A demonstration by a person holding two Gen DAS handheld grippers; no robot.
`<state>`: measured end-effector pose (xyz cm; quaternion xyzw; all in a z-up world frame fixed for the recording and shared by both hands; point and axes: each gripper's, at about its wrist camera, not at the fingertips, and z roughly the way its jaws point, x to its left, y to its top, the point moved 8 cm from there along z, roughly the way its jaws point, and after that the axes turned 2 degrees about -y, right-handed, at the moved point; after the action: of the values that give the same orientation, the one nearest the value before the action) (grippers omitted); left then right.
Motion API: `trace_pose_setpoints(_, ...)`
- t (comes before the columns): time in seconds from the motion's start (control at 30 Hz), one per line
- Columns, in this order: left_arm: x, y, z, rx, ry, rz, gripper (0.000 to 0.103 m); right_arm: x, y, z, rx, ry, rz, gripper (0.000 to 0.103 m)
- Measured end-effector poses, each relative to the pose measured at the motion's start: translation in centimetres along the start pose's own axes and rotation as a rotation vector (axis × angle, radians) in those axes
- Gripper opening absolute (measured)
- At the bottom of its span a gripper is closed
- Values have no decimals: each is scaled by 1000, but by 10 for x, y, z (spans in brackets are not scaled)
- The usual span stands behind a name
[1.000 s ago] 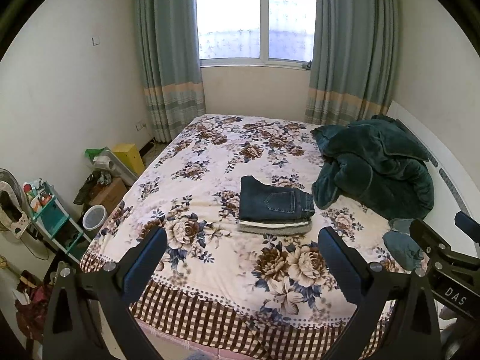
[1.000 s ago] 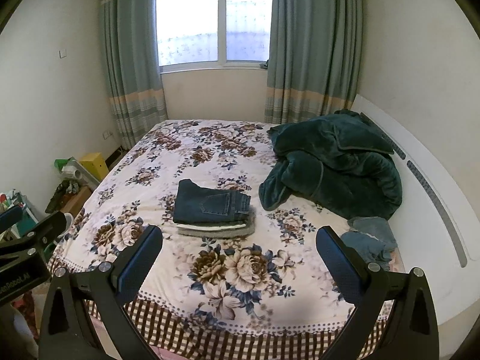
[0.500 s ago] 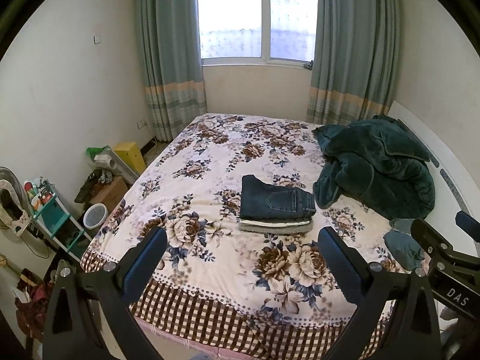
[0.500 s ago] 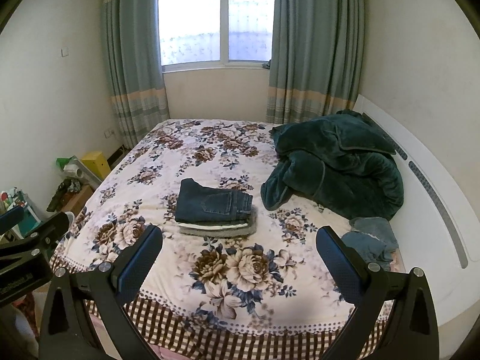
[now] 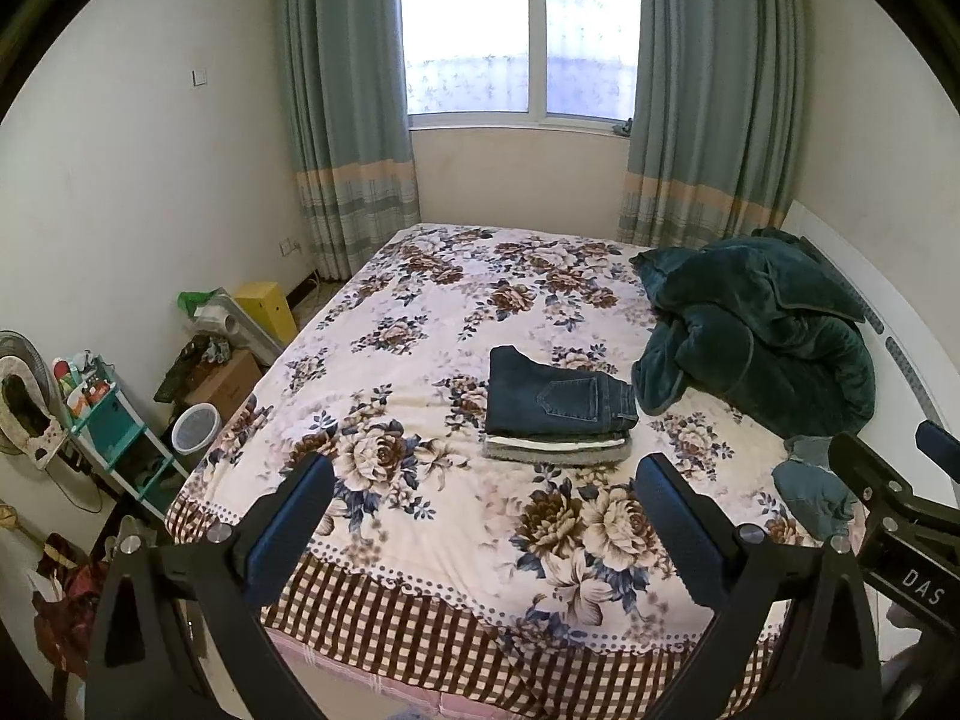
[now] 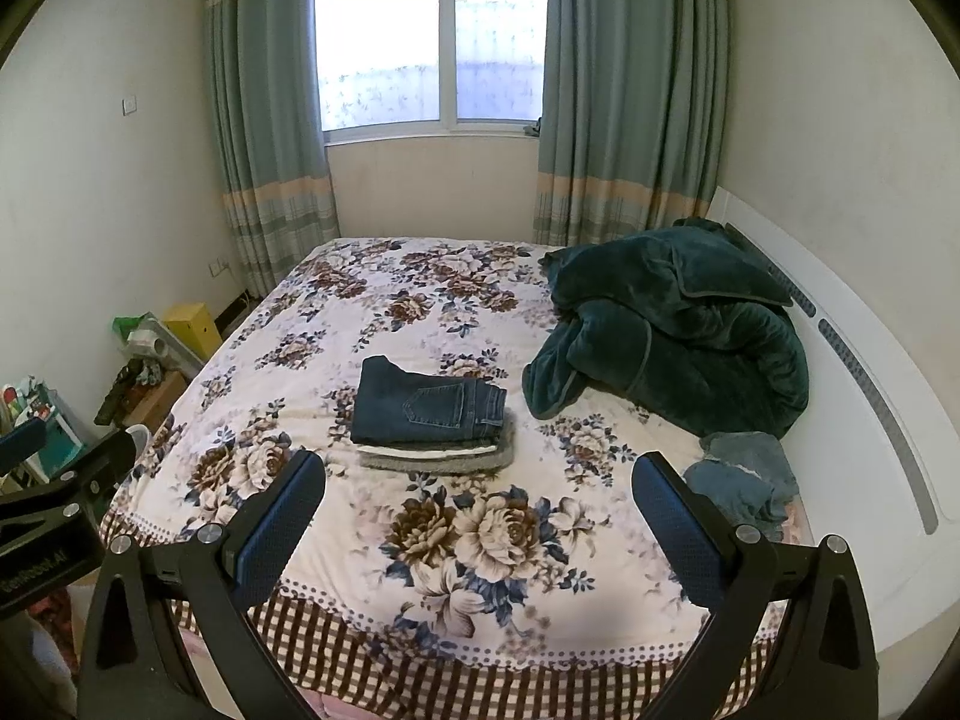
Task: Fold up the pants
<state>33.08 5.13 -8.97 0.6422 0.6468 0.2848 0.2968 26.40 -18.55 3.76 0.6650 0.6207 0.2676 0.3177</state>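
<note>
At the far left, a small shelf [image 5: 114, 420] of bright clutter stands against the wall, with a round bin [image 5: 195, 427] on the floor just beside the bed's left edge. Farther back along that wall are a cardboard box [image 5: 231, 381] and a yellow box [image 5: 267, 309].

The left gripper [image 5: 483, 531] is held above the near edge of the bed [image 5: 420, 324], its jaws spread wide and empty, touching nothing. The bed carries a floral cover with a checked border along the near edge.

Around the middle of the bed lie the jeans [image 5: 555, 399], folded into a neat rectangle with a back pocket facing up. They sit on top of a pile [image 5: 558, 447] of other folded clothes, pale and grey layers showing at the near side. Both grippers are well apart from this stack.

The right gripper [image 6: 480, 522] is likewise above the bed's near edge, jaws released wide with nothing between them. Each wrist view catches the other gripper at its side margin.

To the right of the jeans, a dark green blanket [image 5: 762, 330] is heaped up, one fold reaching close to the stack. Nearer and further right, a small blue-grey cloth [image 5: 813, 483] lies crumpled by the white headboard [image 6: 864, 420] that runs along the bed's right side.

On the far wall, a window [image 5: 519, 30] is flanked by green curtains [image 5: 345, 120].
</note>
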Motion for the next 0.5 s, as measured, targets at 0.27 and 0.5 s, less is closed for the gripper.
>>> trace_pose_setpoints(0.27, 1, 0, 0, -4, 4, 1, 103, 3, -5, 5, 10, 13, -5, 103)
trace_pose_setpoints(0.5, 3, 1, -1, -9, 5, 2, 103, 7, -10, 5, 11, 15, -6, 103)
